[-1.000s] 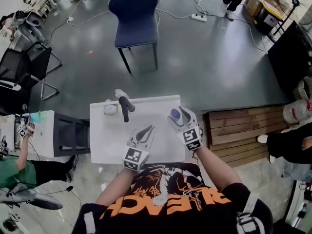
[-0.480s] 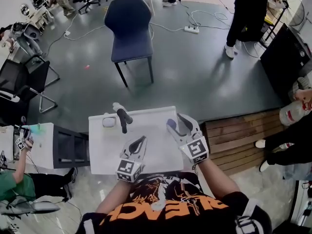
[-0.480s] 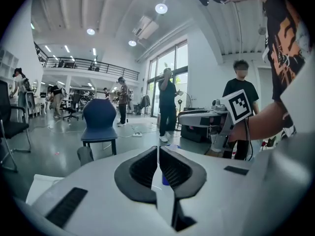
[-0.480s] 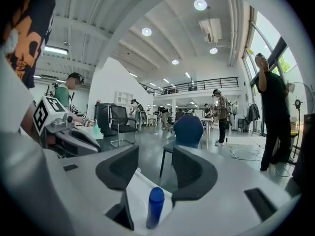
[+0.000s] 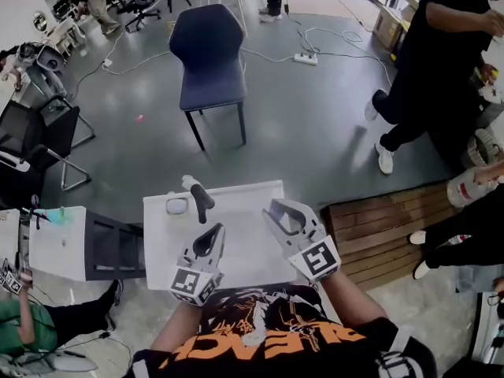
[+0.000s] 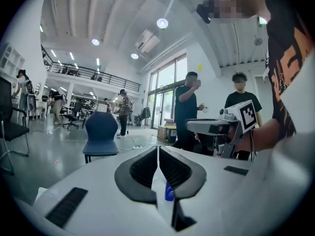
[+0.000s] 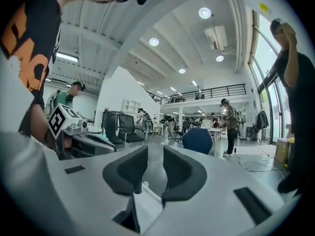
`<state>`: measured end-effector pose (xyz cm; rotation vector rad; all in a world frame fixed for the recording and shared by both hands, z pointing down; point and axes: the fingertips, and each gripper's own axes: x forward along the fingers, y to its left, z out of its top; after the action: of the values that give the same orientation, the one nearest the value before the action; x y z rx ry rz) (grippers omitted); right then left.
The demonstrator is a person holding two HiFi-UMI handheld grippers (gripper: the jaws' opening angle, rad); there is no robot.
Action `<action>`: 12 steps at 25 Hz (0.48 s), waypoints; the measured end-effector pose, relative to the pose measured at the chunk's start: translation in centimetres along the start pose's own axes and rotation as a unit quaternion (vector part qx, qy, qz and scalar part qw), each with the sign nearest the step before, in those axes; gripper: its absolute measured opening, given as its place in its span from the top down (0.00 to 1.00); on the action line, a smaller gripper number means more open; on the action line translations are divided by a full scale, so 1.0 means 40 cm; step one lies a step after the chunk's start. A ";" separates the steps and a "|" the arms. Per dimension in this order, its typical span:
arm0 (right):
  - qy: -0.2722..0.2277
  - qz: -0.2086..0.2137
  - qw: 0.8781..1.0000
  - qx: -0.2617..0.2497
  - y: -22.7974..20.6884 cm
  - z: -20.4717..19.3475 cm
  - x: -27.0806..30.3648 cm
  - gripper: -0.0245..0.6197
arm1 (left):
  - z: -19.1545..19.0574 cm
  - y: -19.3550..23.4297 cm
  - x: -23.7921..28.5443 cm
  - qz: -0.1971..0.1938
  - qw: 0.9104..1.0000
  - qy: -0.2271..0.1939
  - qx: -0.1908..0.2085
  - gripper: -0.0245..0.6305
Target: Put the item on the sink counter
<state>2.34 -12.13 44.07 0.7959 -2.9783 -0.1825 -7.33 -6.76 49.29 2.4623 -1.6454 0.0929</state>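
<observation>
While the smooth white table (image 5: pixel 240 211) lies matte and flat, a dark curved faucet (image 5: pixel 200 198) stands at its far left, just beside a pale rounded object (image 5: pixel 177 205). Both forearms reach forward over the near edge, and each black-and-white marker cube faces up. The left tool (image 5: pixel 214 231) angles slightly right, its grey moulded jaws meeting at the tips on nothing. Through the slit beneath them, a small blue item (image 6: pixel 169 191) sits on the table. The right tool (image 5: pixel 281 211) tilts left, its jaws closing with a gap and nothing between them.
</observation>
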 end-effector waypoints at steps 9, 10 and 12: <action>-0.055 -0.017 0.998 0.021 0.043 0.155 -0.011 0.90 | 0.143 0.012 -0.056 -0.014 0.999 -0.046 0.022 0.92; -0.061 -0.019 0.998 0.022 0.047 0.174 -0.013 0.90 | 0.159 0.010 -0.061 -0.017 0.998 -0.051 0.027 0.92; -0.071 -0.021 0.997 0.022 0.057 0.211 -0.017 0.90 | 0.192 0.009 -0.071 -0.022 0.997 -0.062 0.032 0.92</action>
<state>1.11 -9.00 35.97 0.8866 -3.1094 -0.1835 -9.11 -5.70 41.37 2.5992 -1.6590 -0.0137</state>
